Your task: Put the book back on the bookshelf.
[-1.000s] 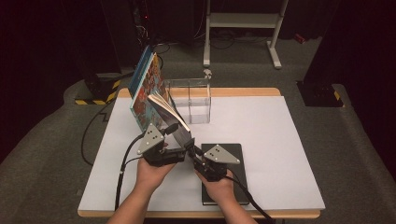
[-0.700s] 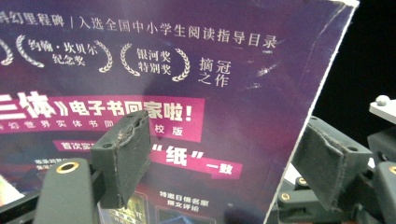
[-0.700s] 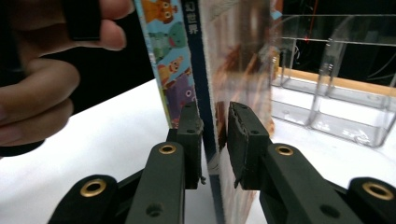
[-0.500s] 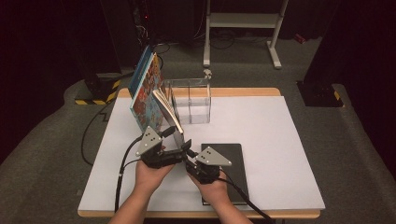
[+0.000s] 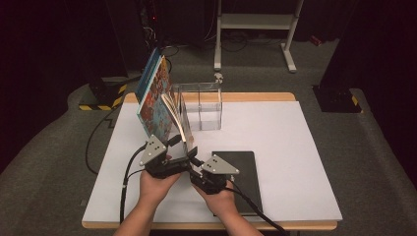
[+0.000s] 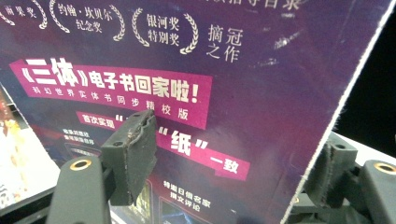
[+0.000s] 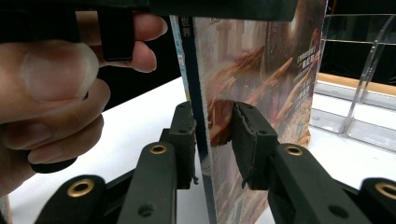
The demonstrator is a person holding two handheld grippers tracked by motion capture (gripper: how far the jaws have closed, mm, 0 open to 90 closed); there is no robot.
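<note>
Straddling purple book [image 6: 261, 93] cover reading "三体", left hand-held gripper [image 6: 233, 158] closing; right hand-held gripper [image 7: 214, 140] loosening.

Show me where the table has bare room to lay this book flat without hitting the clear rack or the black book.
The widest bare patch of the white table is right of the clear rack and beyond the black book. A narrower strip runs along the left edge, beside the colourful leaning books. The middle front is crowded: both hand-held grippers and the purple-backed book.
</note>
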